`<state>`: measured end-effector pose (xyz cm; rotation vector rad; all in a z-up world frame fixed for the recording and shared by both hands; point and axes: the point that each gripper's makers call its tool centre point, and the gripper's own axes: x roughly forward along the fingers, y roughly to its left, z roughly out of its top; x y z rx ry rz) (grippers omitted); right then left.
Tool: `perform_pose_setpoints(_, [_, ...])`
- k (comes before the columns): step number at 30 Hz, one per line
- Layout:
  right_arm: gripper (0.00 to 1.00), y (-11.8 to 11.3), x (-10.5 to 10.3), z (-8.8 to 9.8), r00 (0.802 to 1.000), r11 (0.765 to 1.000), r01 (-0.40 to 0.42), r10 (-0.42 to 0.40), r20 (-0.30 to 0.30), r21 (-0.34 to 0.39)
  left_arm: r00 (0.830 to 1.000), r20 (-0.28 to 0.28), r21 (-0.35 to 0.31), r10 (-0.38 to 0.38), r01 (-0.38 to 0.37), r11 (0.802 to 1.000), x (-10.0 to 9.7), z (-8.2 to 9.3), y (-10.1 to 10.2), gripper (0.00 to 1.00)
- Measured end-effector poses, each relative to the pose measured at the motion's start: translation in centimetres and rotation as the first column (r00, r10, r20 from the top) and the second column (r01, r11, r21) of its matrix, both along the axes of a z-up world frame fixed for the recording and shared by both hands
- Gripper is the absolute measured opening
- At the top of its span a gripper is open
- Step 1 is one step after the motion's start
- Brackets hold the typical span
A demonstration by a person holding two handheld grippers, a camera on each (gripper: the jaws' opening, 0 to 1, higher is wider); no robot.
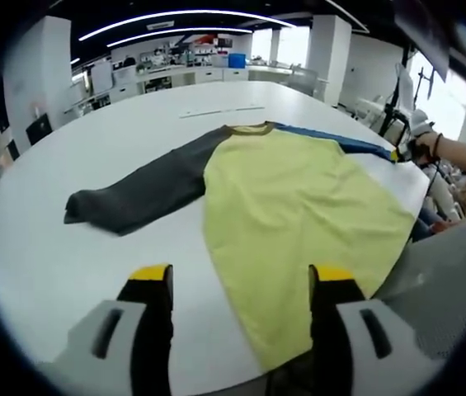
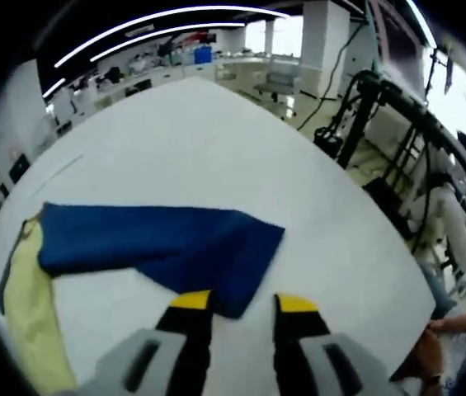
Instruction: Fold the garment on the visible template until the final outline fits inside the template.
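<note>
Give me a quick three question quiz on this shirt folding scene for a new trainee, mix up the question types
1. True or false: the grey sleeve lies stretched out flat on the white table.
2. Multiple choice: the left gripper has its jaws A) clamped on the yellow body, B) open above the garment's hem, C) shut on the grey sleeve.
3. Fill in: the right gripper points at the ____ sleeve.

Key: 1 true. 2 B; the yellow body lies between and beyond open jaws. 3 blue.
</note>
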<state>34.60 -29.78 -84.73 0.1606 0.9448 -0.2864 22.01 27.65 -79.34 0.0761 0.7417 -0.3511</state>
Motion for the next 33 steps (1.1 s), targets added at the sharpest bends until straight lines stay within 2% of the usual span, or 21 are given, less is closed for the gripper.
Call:
perform_pose_setpoints(4, [0.17,0.4,-0.6,0.2,1.0,1.0,0.02,-0.02,0.004,-0.001,1.0,-0.002,0.002,0.001,-0.001,1.0,-0.1,-0.1,0.2,0.64])
perform_pose_setpoints(11, [0.0,0.0,-0.1,0.0,1.0,1.0,-0.004,0.004,-0.005,0.009,1.0,0.005,0.003,0.005,-0.005,1.0,0.0,0.3,0.2,0.63])
perform_pose_setpoints(13, [0.0,-0.3,0.2,0.0,1.0,1.0,-0.014,0.014,-0.007,0.019,1.0,0.005,0.003,0.005,-0.005,1.0,0.0,0.4,0.1,0.63])
perform_pose_setpoints(18, [0.0,-0.8,0.3,0.9,0.998,0.998,-0.063,0.063,-0.015,-0.016,1.0,0.004,0.01,0.003,-0.003,1.0,0.0,0.3,0.3,0.63])
perform_pose_setpoints(23, [0.0,-2.6,1.0,1.9,0.995,0.992,-0.102,0.101,-0.015,-0.079,1.0,0.005,0.013,-0.002,0.002,1.0,0.1,0.6,-0.1,0.63])
perform_pose_setpoints(26, [0.0,-3.0,1.4,2.6,0.993,0.99,-0.117,0.117,-0.002,-0.077,1.0,0.006,0.013,-0.007,0.007,1.0,0.2,0.4,-0.1,0.63])
perform_pose_setpoints(33, [0.0,-2.2,0.9,2.1,0.992,0.991,-0.127,0.127,-0.011,-0.033,1.0,0.011,0.014,-0.014,0.014,1.0,0.4,0.5,-0.1,0.64])
